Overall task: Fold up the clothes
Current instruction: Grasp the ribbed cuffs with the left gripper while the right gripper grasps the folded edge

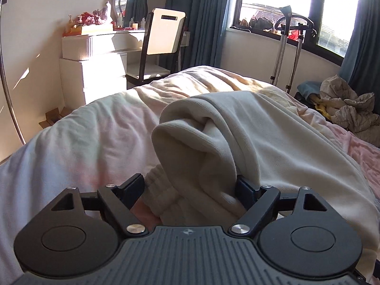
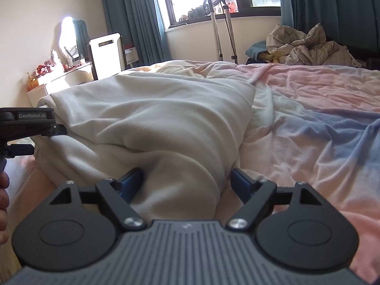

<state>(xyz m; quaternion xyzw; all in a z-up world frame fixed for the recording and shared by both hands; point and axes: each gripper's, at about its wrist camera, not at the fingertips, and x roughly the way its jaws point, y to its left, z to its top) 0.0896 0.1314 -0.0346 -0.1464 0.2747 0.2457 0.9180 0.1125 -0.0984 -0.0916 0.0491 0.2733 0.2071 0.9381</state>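
Note:
A cream sweatshirt (image 1: 273, 147) lies bunched on the bed, its folded hood or sleeve roll rising just ahead of my left gripper (image 1: 188, 188). The left jaws stand wide with a ribbed cuff (image 1: 161, 190) and a fold of the garment between them, and the left pad is clear of the cloth. In the right wrist view the same sweatshirt (image 2: 154, 118) spreads across the bed. My right gripper (image 2: 186, 181) is open around a bulge of its near edge, with a gap at the right pad. The left gripper (image 2: 45, 140) shows at the garment's left end.
The bed has a pink and blue sheet (image 2: 308, 123) and a pale duvet (image 1: 83, 137). A crumpled pile of bedding (image 2: 308, 47) lies at the far right. A garment steamer stand (image 2: 223, 19), a chair (image 1: 163, 38) and a white dresser (image 1: 95, 61) stand beyond the bed. A person's hand (image 2: 3, 190) is at the left edge.

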